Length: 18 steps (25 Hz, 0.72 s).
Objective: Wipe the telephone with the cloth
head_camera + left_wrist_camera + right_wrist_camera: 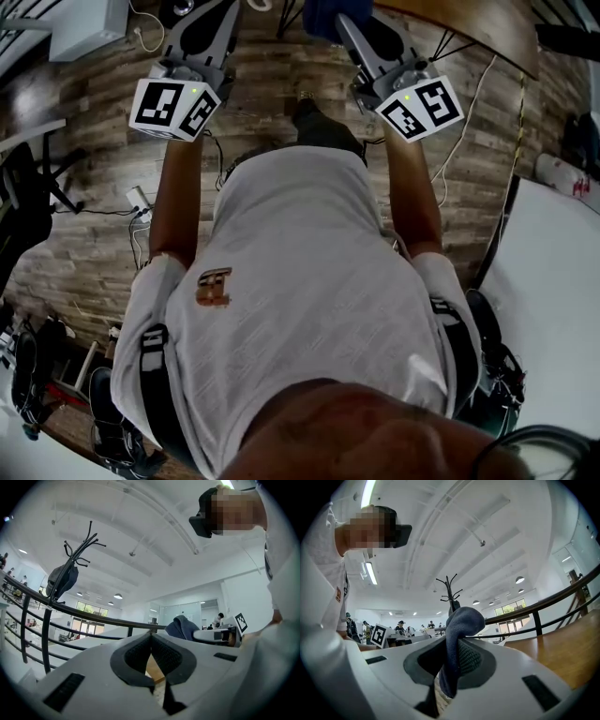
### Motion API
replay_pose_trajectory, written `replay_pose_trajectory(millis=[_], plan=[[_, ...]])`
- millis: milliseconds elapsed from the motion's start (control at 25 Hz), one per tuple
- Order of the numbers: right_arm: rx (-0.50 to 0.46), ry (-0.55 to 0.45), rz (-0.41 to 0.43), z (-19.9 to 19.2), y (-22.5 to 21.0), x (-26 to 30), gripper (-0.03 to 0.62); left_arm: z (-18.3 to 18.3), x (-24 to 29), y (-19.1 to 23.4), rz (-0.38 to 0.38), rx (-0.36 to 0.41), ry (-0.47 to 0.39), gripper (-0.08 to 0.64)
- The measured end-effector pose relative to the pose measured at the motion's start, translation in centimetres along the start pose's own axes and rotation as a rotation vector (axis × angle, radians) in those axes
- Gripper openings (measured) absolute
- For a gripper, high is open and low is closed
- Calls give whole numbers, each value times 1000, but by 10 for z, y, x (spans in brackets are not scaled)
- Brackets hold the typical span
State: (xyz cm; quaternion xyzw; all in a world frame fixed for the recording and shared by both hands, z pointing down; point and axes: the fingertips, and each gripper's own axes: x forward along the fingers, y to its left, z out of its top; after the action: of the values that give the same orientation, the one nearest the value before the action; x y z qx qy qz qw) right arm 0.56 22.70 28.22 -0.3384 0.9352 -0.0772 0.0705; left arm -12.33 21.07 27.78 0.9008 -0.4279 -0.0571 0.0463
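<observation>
shirt (309, 281): white, orange chest logo (214, 287) | straps (153, 366): black | marker cubes (174, 107): black-white

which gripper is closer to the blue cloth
Right. The right gripper has the blue cloth pinched between its fingers. The left gripper is shut on nothing, off to the cloth's side and not touching it.
</observation>
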Motion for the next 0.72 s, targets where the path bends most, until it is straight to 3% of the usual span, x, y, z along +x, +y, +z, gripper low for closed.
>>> replay_pose_trajectory(millis=[720], plan=[[23,28,95,23,-205,81,71,-14,194,74,100,11,23,18]])
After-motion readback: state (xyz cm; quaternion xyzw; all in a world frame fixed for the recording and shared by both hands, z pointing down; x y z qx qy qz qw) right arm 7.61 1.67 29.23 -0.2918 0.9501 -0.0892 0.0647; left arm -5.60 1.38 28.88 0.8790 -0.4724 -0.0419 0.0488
